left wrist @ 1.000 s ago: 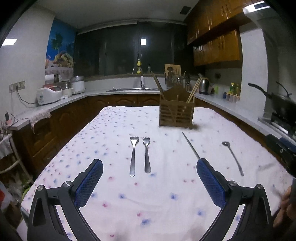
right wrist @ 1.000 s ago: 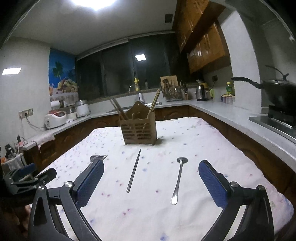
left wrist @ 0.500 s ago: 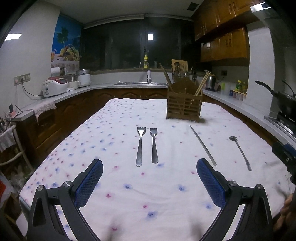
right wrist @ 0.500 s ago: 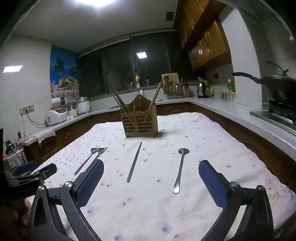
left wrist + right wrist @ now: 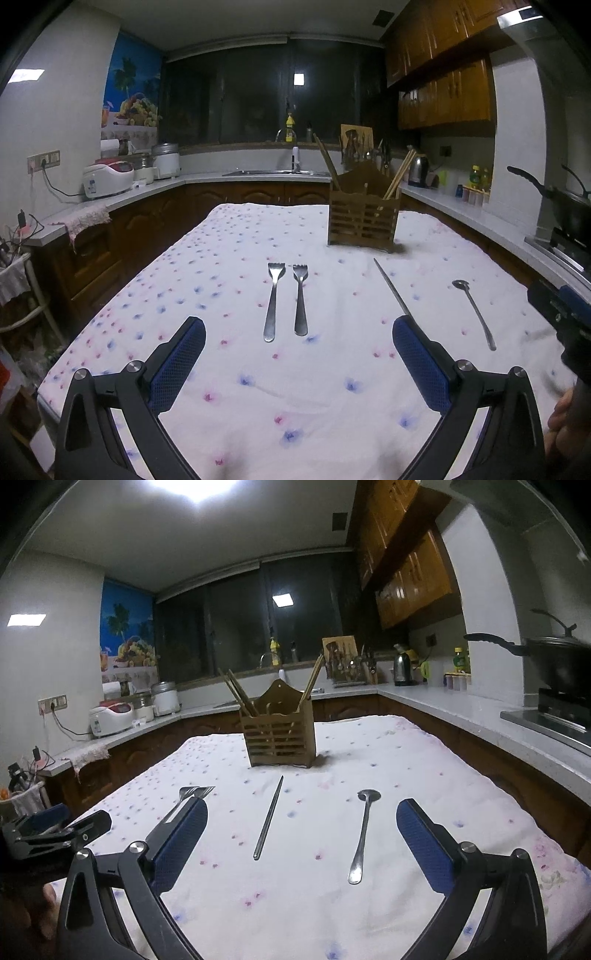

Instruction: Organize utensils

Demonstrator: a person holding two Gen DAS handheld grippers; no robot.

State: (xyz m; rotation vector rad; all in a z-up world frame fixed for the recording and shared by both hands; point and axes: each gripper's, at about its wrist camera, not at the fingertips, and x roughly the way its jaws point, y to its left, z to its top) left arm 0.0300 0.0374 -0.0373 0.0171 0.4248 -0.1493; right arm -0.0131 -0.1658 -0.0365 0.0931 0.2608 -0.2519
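Forks (image 5: 286, 299) ahead of open left gripper (image 5: 298, 352)

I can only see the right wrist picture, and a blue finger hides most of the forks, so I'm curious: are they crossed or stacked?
Observer: Neither. The left wrist view shows the two forks whole: side by side, nearly parallel, not touching, tines toward the wooden holder.
Visitor: And the other gripper at my left edge, is it holding anything?
Observer: No. The left gripper is open and empty; the fork handles lie on the tablecloth just ahead of it.
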